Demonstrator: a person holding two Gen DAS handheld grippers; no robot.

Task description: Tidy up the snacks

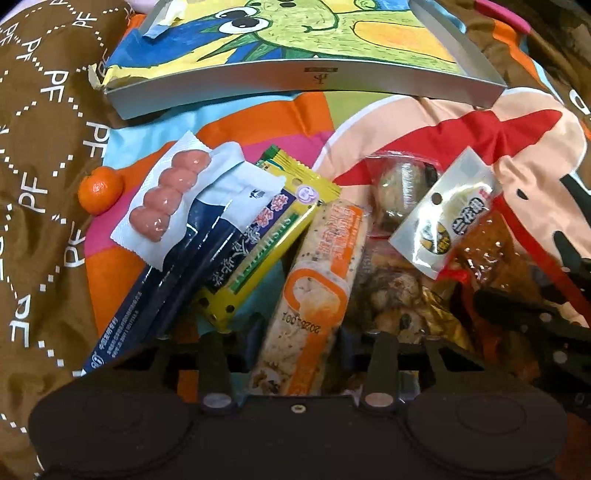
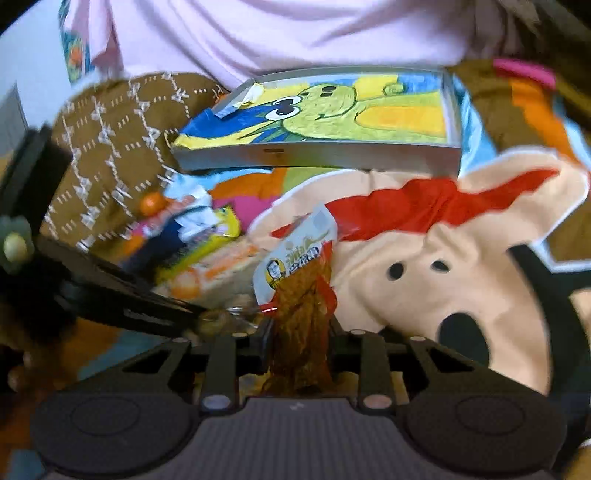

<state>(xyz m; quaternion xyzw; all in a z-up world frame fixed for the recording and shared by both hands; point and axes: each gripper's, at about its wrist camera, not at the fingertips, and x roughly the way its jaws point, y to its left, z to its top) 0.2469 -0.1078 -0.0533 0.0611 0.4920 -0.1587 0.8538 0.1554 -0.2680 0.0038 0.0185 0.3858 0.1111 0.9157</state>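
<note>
A pile of snack packets lies on a colourful cartoon blanket (image 1: 424, 122). My left gripper (image 1: 301, 339) is shut on an orange-and-white grain bar packet (image 1: 317, 288), low over the pile. Beside it lie a sausage packet (image 1: 166, 195), a dark blue stick packet (image 1: 177, 273) and a yellow packet (image 1: 266, 236). My right gripper (image 2: 300, 332) is shut on a clear packet of brown spicy strips (image 2: 299, 288), which also shows in the left wrist view (image 1: 476, 236). A silver box (image 1: 306, 77) with a dinosaur drawing inside lies beyond the pile.
A small mandarin (image 1: 99, 189) sits at the pile's left edge. A clear packet with round brown snacks (image 1: 402, 188) and dark wrapped items (image 1: 391, 299) lie in the pile. Brown lettered cloth (image 1: 40, 177) covers the left. A person in a pink shirt (image 2: 295, 29) is behind the box.
</note>
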